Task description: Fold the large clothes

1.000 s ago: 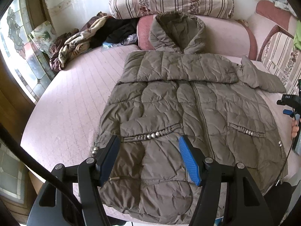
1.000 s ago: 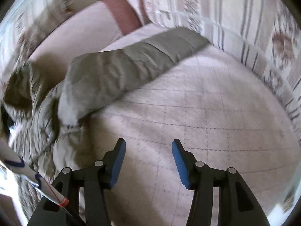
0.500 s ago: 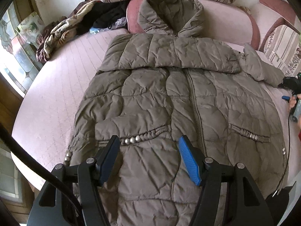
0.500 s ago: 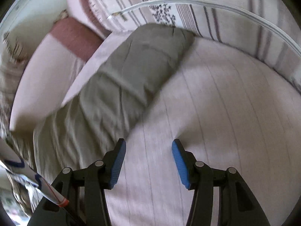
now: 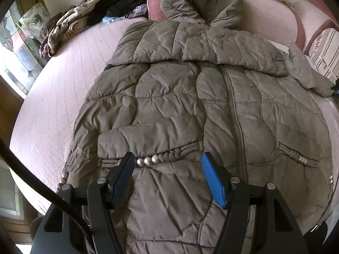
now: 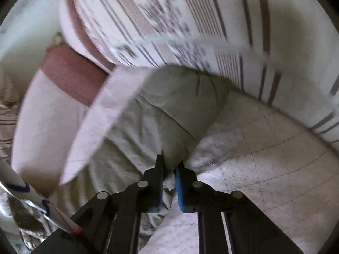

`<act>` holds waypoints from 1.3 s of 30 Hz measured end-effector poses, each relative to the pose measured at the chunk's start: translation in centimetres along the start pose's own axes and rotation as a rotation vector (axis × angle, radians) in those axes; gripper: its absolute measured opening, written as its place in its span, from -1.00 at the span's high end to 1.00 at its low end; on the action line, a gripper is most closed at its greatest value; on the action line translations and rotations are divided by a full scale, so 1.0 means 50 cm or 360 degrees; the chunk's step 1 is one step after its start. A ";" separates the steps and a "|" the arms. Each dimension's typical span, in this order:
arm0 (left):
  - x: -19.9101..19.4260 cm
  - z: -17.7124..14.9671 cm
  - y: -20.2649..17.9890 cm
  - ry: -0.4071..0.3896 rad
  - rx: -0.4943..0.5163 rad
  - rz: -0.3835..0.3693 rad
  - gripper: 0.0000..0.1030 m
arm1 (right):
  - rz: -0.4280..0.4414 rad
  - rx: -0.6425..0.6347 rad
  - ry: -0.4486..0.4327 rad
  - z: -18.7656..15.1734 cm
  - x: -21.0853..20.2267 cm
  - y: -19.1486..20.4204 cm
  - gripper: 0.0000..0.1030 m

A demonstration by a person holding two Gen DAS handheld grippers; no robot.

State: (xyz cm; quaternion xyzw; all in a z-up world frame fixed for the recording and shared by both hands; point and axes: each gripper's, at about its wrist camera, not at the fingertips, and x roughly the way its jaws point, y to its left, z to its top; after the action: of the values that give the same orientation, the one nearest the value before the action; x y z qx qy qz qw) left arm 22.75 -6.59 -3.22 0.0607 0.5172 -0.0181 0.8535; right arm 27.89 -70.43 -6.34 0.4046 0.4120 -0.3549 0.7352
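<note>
A large olive quilted jacket (image 5: 180,105) lies front-up and zipped on the pink bed (image 5: 63,74), hood toward the pillows. One sleeve is folded across the chest; the other sleeve (image 5: 307,74) sticks out to the right. My left gripper (image 5: 167,156) hovers open just above the lower front, its fingers either side of a beaded pocket trim (image 5: 148,160), nothing between them. In the right wrist view my right gripper (image 6: 170,160) is closing tight on the sleeve (image 6: 169,110) near its cuff end, fabric pinched between the pads.
A pile of other clothes (image 5: 84,14) lies at the bed's far left, beside a stained-glass window (image 5: 17,48). Striped cushions (image 6: 190,21) and a pink-and-red bolster (image 6: 70,74) ring the bed behind the sleeve. Bare pink cover (image 6: 264,158) lies right of the sleeve.
My right gripper swept over to the sleeve and shut on it. My left gripper came down and forward over the jacket's lower front, still open.
</note>
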 end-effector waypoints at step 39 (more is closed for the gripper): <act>-0.126 -0.005 0.256 -0.0279 -0.0362 -0.0015 -0.25 | 0.0572 -0.1364 0.0497 -0.845 -0.118 0.554 -0.19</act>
State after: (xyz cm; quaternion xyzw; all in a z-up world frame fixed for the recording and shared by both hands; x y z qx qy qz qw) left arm 20.81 5.94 3.33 -0.0408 0.4398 0.0315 0.8966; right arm 35.69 -20.17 -6.76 0.1787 0.5500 0.0440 0.8147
